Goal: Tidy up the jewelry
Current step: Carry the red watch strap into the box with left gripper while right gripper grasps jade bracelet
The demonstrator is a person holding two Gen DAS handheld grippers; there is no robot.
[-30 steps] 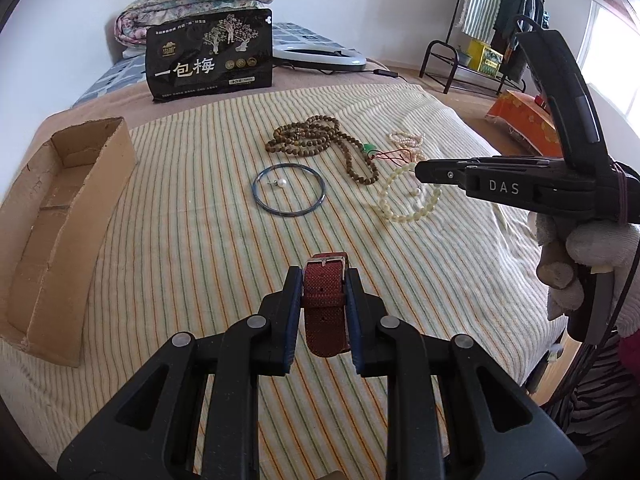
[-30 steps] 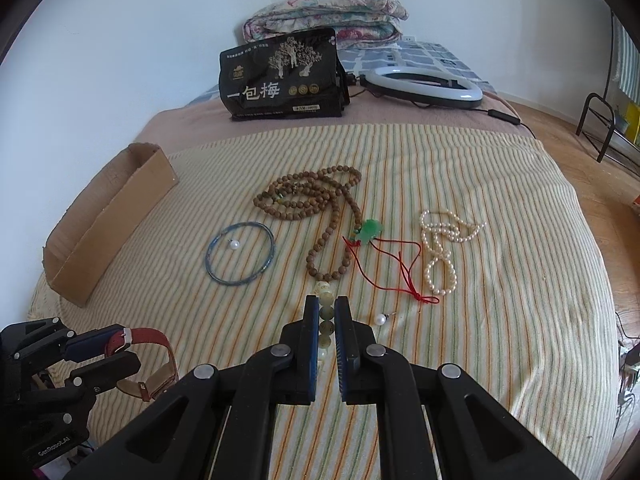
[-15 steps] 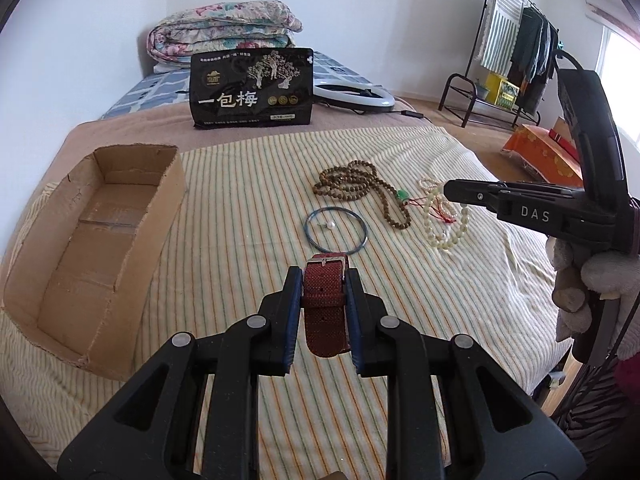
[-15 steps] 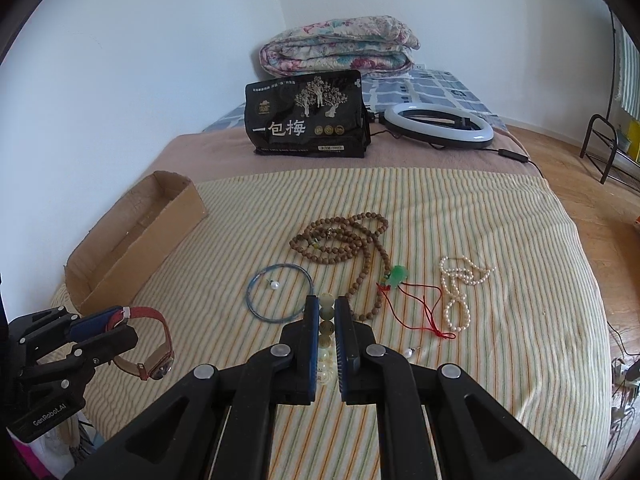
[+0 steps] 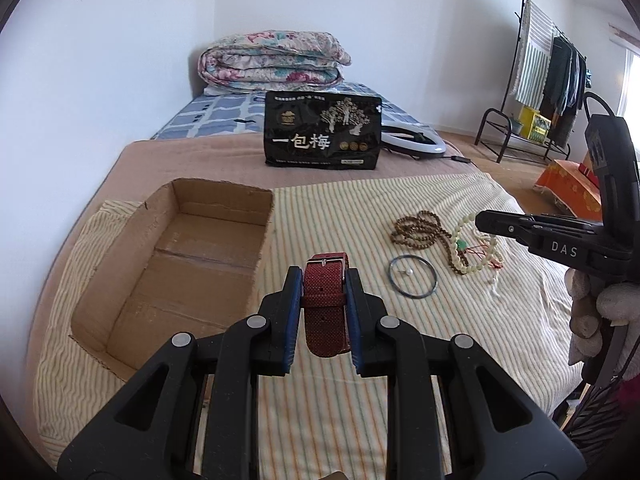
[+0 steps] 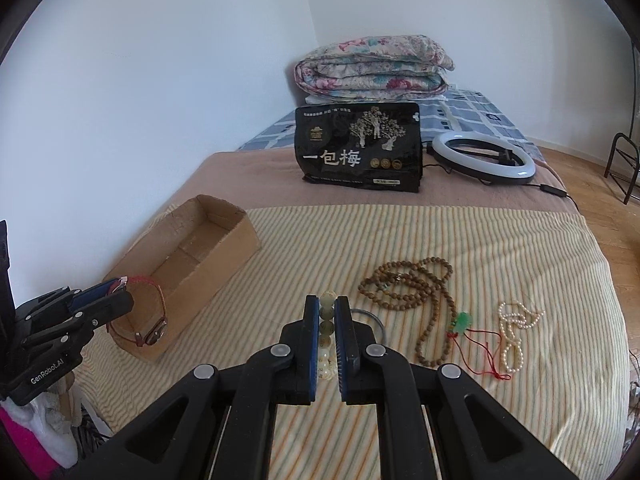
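Near the bed's left edge (image 5: pixel 400 208), the left gripper (image 5: pixel 323 300) clamps a red watch (image 5: pixel 325 300) and the right gripper (image 6: pixel 327 332) pinches a pale bead bracelet (image 6: pixel 326 312); the dangling beads may snag on the cardboard box (image 5: pixel 224 196) wall.

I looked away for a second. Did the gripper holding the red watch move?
Yes. The left hand-held gripper with the red fabric-strap watch has moved toward the open brown cardboard box.

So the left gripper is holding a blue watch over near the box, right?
Not quite: the watch is red, not blue. The left wrist view shows it clamped in the left gripper, near the box.
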